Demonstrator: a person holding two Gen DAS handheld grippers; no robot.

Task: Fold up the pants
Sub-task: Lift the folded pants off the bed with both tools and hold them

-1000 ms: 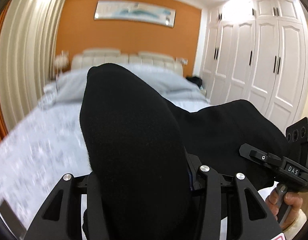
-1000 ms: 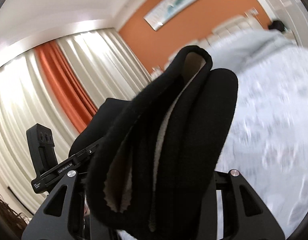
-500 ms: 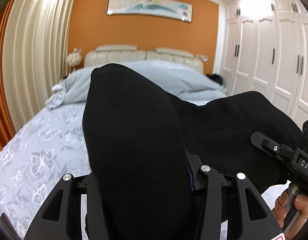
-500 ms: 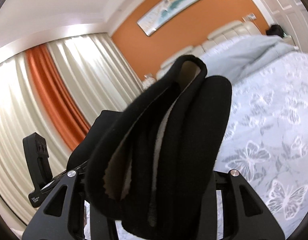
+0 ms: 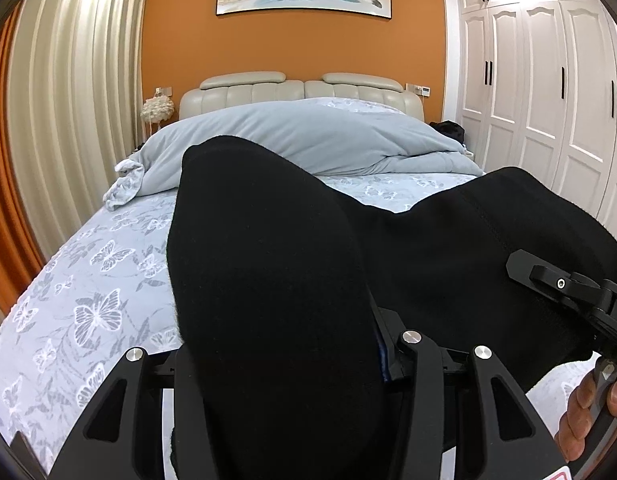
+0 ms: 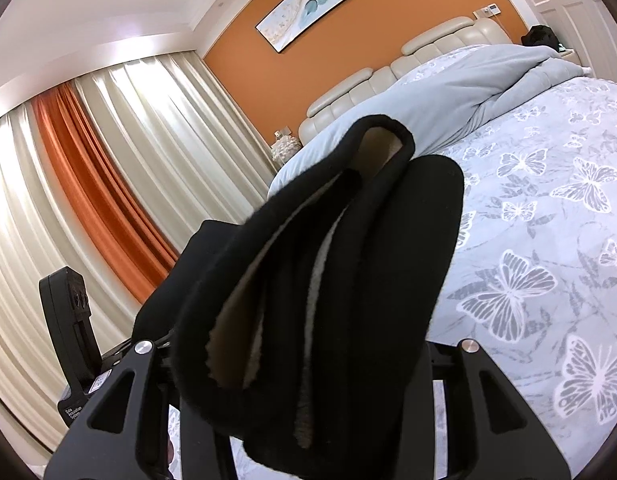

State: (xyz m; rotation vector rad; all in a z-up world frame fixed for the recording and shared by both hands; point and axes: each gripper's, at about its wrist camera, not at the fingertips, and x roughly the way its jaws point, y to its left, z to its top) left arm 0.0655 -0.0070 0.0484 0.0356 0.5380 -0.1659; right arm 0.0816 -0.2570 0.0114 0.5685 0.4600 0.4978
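The black pants point(image 5: 268, 280) hang in the air over the bed, held by both grippers. My left gripper point(image 5: 292, 392) is shut on one bunched end, which bulges over and hides the fingertips. The cloth stretches right to the other gripper's body point(image 5: 580, 300), held by a hand at the right edge. In the right wrist view the right gripper point(image 6: 308, 392) is shut on a folded end of the pants point(image 6: 348, 280), whose pale fleece lining shows between black layers. The left gripper's body point(image 6: 72, 320) shows at lower left.
The bed point(image 5: 88, 288) has a grey butterfly-print sheet, also seen in the right wrist view point(image 6: 548, 240). A bunched light blue duvet point(image 5: 308, 140) lies by the cream headboard point(image 5: 300, 88). Curtains point(image 5: 68, 120) stand left, white wardrobes point(image 5: 548, 80) right.
Both grippers have swung with the pants so the views settle onto the bed; the bed sits more centred and lower. The grips on the pants are unchanged.
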